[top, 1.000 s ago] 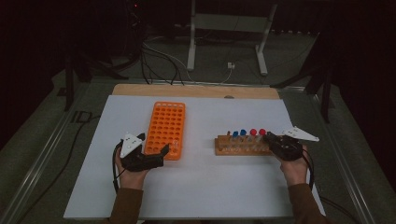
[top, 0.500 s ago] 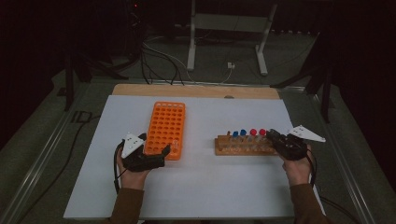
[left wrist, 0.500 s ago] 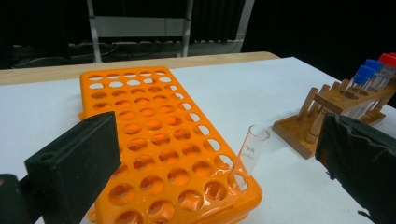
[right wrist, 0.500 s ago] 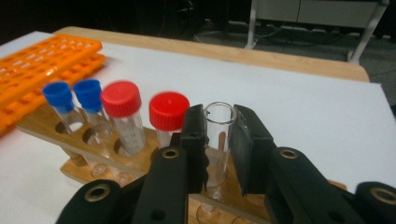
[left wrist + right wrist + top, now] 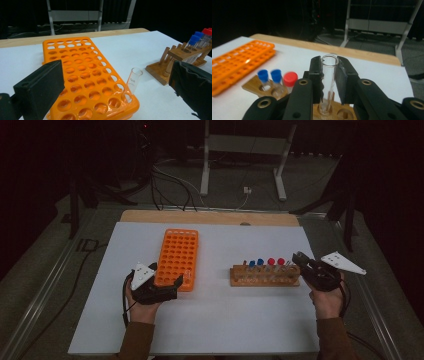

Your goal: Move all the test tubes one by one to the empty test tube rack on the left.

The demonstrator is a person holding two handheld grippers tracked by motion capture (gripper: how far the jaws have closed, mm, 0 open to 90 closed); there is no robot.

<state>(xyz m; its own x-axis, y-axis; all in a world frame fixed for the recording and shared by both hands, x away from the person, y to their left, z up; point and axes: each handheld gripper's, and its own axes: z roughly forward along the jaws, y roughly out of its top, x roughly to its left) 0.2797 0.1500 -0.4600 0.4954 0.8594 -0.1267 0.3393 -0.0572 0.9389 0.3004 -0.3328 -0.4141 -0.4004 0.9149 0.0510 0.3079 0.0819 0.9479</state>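
Note:
My right gripper [image 5: 329, 67] is shut on a clear uncapped test tube [image 5: 329, 75], held upright. The tube's lower end stands at a hole of the wooden rack [image 5: 254, 86]. In the high view this gripper [image 5: 300, 260] is at the right end of the wooden rack [image 5: 264, 276], which holds blue-capped [image 5: 260, 262] and red-capped tubes [image 5: 271, 261]. My left gripper [image 5: 167, 275] is open, with its jaws on either side of the near end of the orange rack [image 5: 180, 255]. One clear tube [image 5: 133, 80] leans in a near corner hole of the orange rack [image 5: 82, 75].
Both racks rest on a white board [image 5: 220, 320] laid on a wooden table [image 5: 150, 216]. Cables and metal stand legs [image 5: 205, 170] lie on the floor beyond the far edge. A strip of bare board separates the two racks.
My right gripper has risen a little with the clear tube between its jaws. The left gripper has kept still.

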